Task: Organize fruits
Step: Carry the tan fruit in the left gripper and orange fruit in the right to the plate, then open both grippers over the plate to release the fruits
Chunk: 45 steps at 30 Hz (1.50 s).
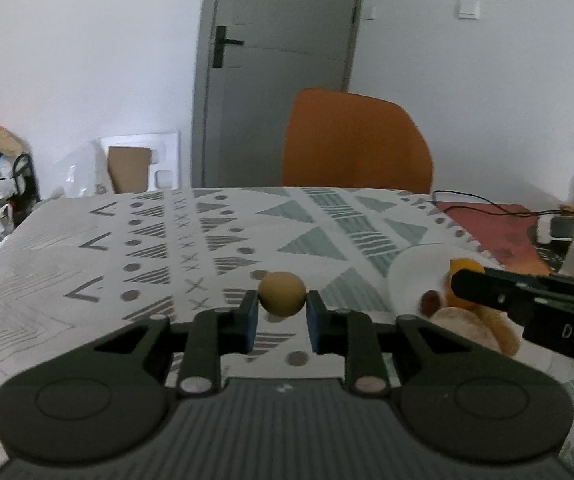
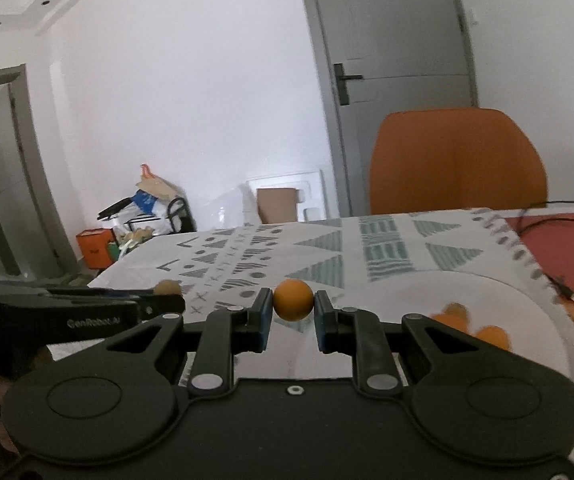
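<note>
My left gripper (image 1: 282,300) is shut on a small round tan-yellow fruit (image 1: 282,294) and holds it above the patterned tablecloth (image 1: 167,240). My right gripper (image 2: 293,304) is shut on a small round orange fruit (image 2: 293,300) over a white plate (image 2: 467,304). More orange fruits (image 2: 471,326) lie blurred on that plate. In the left wrist view the plate (image 1: 415,276) is at the right with several fruits (image 1: 467,320) on it, and the right gripper's body crosses in front of them. In the right wrist view the left gripper shows at the left with the tan fruit (image 2: 168,288).
An orange chair (image 1: 355,144) stands behind the table's far edge. A red mat (image 1: 491,232) with black cables and small items lies at the right of the table. Bags and boxes (image 2: 143,216) sit on the floor at the left, by a grey door (image 1: 279,60).
</note>
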Tool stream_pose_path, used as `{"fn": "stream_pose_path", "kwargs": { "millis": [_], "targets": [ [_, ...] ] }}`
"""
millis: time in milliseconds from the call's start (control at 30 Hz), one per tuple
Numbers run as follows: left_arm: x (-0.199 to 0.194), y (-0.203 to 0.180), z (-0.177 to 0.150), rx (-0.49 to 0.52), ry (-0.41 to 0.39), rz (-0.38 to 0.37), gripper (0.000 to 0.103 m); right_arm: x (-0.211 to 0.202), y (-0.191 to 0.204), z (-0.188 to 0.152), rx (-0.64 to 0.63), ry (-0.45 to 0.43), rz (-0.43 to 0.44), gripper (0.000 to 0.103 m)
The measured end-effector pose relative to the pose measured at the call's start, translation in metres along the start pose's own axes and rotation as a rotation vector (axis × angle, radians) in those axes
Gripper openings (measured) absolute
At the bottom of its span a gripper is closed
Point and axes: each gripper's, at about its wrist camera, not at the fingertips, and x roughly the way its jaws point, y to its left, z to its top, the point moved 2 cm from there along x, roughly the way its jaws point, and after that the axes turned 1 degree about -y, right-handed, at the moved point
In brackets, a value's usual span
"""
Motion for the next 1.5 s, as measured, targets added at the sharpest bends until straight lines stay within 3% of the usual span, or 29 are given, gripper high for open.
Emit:
{"fn": "stream_pose_path", "kwargs": {
  "millis": [300,867,1000,1100,1267,1433,1500],
  "targets": [
    [0.012,-0.039,0.002,0.035,0.0,-0.069,0.024,-0.026,-0.04,-0.01,0.036,-0.002,-0.087,0.02],
    [0.032,-0.099,-0.005,0.106,0.045,-0.142,0.024,-0.052,-0.095,-0.026,0.112,-0.003,-0.174,0.021],
    [0.031,-0.098,-0.004,0.113,0.048,-0.112,0.028,-0.052,-0.097,-0.028,0.111,0.004,-0.183,0.038],
    [0.028,-0.091,-0.001,0.103,0.051,-0.091,0.034,-0.054,-0.096,-0.027,0.108,0.002,-0.174,0.038],
    [0.017,-0.08,0.003,0.084,0.023,-0.041,0.056,-0.056,-0.091,-0.026,0.1,0.004,-0.168,0.04],
    [0.005,-0.072,0.005,0.071,0.011,-0.004,0.079,-0.059,-0.085,-0.025,0.1,0.008,-0.169,0.05],
    [0.0,-0.069,0.005,0.071,0.002,0.019,0.084,-0.061,-0.082,-0.023,0.105,0.01,-0.17,0.06]
  ]
}}
